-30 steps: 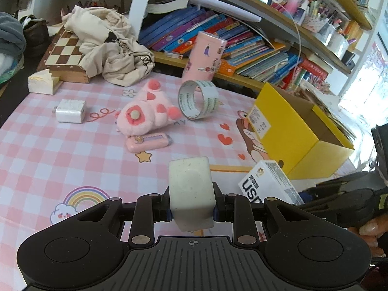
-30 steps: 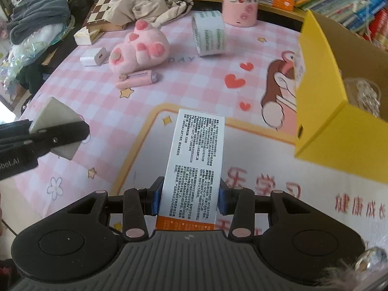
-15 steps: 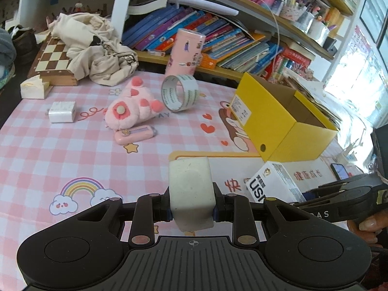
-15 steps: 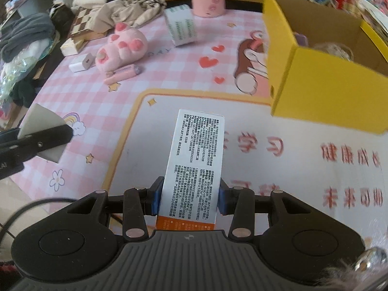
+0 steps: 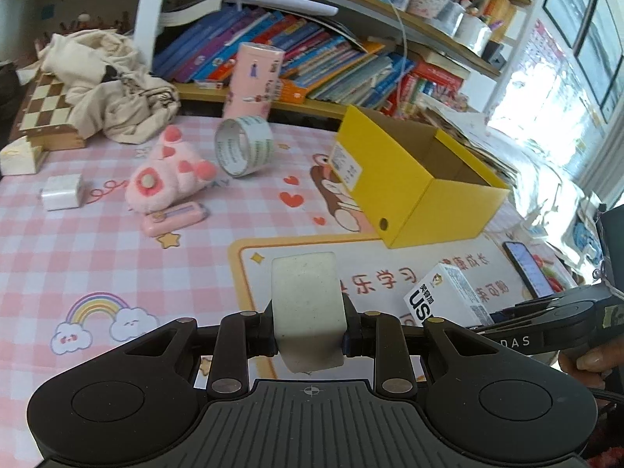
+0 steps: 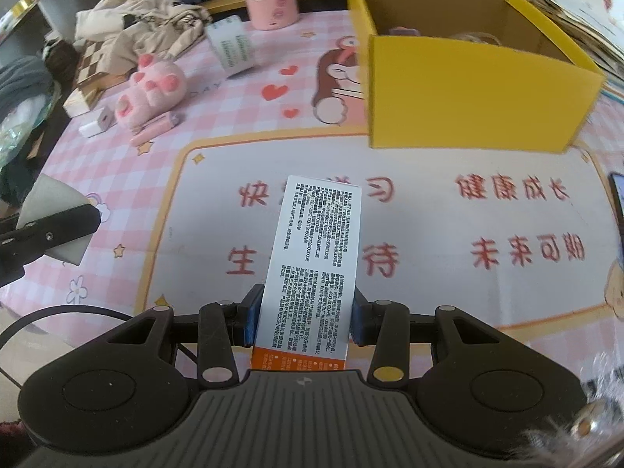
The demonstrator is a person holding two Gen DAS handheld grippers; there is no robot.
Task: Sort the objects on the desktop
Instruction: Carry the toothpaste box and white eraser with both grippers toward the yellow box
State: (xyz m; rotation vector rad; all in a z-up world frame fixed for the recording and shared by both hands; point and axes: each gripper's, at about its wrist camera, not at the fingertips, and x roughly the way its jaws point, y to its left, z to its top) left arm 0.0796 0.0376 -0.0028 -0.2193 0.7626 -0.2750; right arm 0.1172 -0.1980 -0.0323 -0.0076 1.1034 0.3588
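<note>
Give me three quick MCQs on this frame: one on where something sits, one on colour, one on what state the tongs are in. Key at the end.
1. Where does the tape roll stand?
A. inside the box
B. on the tablecloth in front of the pink canister
C. on the chessboard

2. What colour is the open cardboard box?
A. yellow
B. blue
C. white

3. What are the right tongs doing?
A. hanging open and empty
B. shut on the tape roll
C. shut on a white printed carton

Key:
1 B, the roll stands on edge on the pink checked cloth just before the canister.
2 A, all visible outer walls are yellow.
3 C, the carton sits clamped between both pads, while the left tongs clamp a pale block.
</note>
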